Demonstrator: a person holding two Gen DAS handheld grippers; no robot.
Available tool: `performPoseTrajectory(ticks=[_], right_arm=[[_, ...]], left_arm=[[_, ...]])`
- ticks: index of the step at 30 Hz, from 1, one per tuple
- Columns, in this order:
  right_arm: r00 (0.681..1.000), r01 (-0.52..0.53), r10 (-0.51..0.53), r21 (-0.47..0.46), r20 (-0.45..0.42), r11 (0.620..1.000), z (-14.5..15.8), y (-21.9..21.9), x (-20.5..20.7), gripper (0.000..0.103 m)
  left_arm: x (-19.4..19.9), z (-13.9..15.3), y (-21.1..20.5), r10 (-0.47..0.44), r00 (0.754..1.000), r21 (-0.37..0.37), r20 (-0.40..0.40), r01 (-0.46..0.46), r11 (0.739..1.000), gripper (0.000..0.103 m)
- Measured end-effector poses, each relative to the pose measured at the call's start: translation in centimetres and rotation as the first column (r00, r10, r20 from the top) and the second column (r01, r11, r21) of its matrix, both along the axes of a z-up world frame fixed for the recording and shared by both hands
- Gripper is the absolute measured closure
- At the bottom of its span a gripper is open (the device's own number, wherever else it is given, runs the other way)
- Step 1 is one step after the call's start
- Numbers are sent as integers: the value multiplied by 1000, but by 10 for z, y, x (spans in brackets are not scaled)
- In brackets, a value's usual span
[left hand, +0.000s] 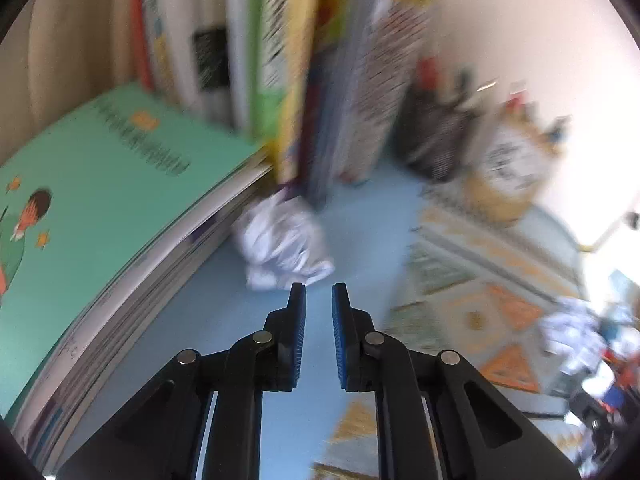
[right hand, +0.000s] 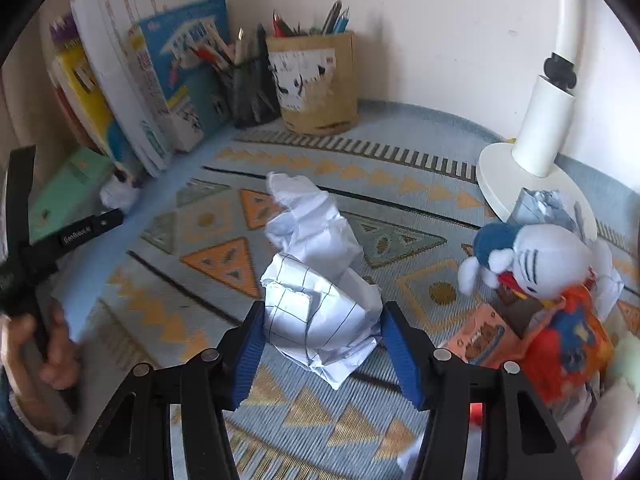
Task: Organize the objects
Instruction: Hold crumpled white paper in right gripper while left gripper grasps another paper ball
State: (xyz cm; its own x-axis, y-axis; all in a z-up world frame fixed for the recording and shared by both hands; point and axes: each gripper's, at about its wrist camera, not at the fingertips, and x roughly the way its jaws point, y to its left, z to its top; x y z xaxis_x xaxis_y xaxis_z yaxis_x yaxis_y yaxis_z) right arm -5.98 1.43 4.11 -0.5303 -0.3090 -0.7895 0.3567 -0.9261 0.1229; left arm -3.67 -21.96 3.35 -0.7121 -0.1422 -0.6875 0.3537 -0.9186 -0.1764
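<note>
The left gripper [left hand: 319, 294] has its blue pads pressed nearly together with nothing between them; only a narrow slit remains. It points down at a small crumpled paper ball [left hand: 285, 246] that lies on the blue table [left hand: 280, 360], just in front of the fingertips and not touching them. This view is blurred, so many details are hard to read. To the left there is a stack of books [left hand: 132, 248] with a green cover on top, cut off by the edge of the picture. Behind the ball stand upright books [left hand: 288, 80], and their titles cannot be read. Further right a dark mesh pen holder [left hand: 436, 136] and a brown pen cup [left hand: 508, 176] are only smeared shapes.

The right gripper [right hand: 324, 340] is clear in its own view. Its pads pinch a large crumpled sheet of paper [right hand: 316, 280], white with ruled lines, one pad on each side. The lower part of the paper hangs down between the fingers, and I cannot tell if it touches the patterned mat [right hand: 208, 264] under it. At the right a plush toy [right hand: 536, 264] lies beside a white lamp base [right hand: 500, 172]. An orange cloth item covers the lower part of the toy, and I cannot make out what it is. Another crumpled paper [right hand: 540, 208] is half hidden behind the toy. At the left edge a hand [right hand: 44, 344] holds the black handle of the other gripper, and the hand is partly cut off.
</note>
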Motion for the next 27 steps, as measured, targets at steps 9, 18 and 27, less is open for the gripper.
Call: performPoseTrajectory(ticks=[9,18,27], right_arm=[[984,-31,1,-163,-181,986,79,81,106,47],[949,269,-297,-220,-105,938,44,235,155,46],[941,318,-335,-220,-43,922,0,265,143,46]], left_arm=[[72,43,70,-347,923,78,-167,363,928,93],[70,20,17,-84,995,88,-59,89,992,32],[-38,-9,-37,163,978,42,133,-170,985,32]])
